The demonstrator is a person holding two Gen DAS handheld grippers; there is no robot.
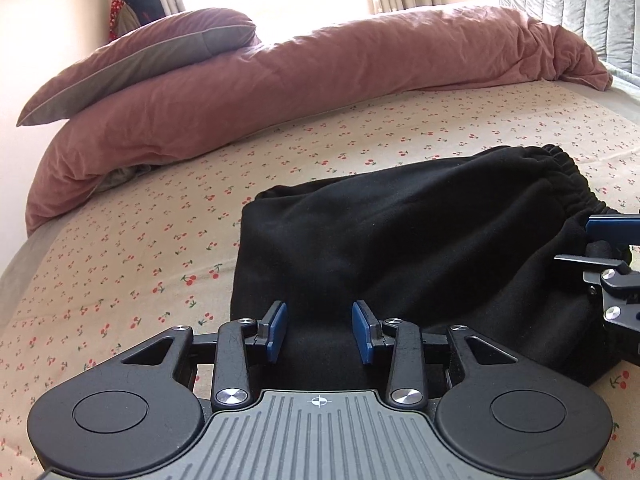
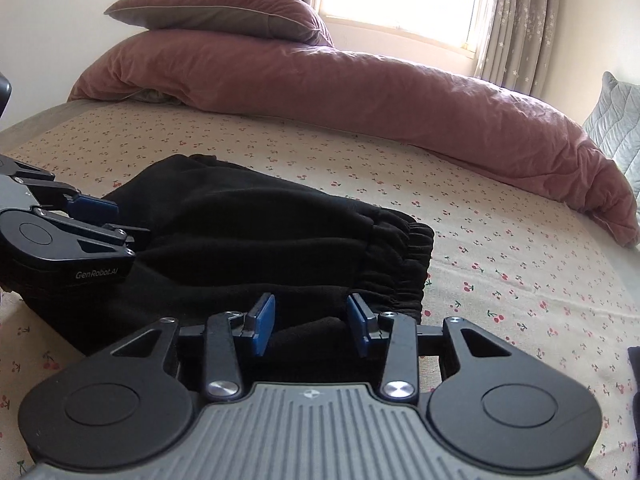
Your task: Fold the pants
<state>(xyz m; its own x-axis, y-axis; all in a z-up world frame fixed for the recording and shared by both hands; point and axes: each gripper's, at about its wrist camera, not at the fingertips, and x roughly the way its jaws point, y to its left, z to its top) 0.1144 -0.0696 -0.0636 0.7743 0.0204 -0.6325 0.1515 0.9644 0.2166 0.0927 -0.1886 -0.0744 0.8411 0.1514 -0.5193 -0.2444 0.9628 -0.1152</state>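
Both the left gripper (image 1: 319, 330) and right gripper (image 2: 311, 326) stand released over the near edge of the soft, limp black pants (image 1: 400, 232), lying folded on the bed (image 1: 140, 240), best pinched at the elastic waistband (image 2: 404, 264).

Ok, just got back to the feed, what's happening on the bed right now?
A person with a gripper in each hand is folding black pants on the cherry-print bedsheet. The pants lie in a folded bundle, elastic waistband to the right. The left gripper and the right gripper are both at the near edge of the fabric with jaws open, gripping nothing. A pink duvet and a pillow lie behind.
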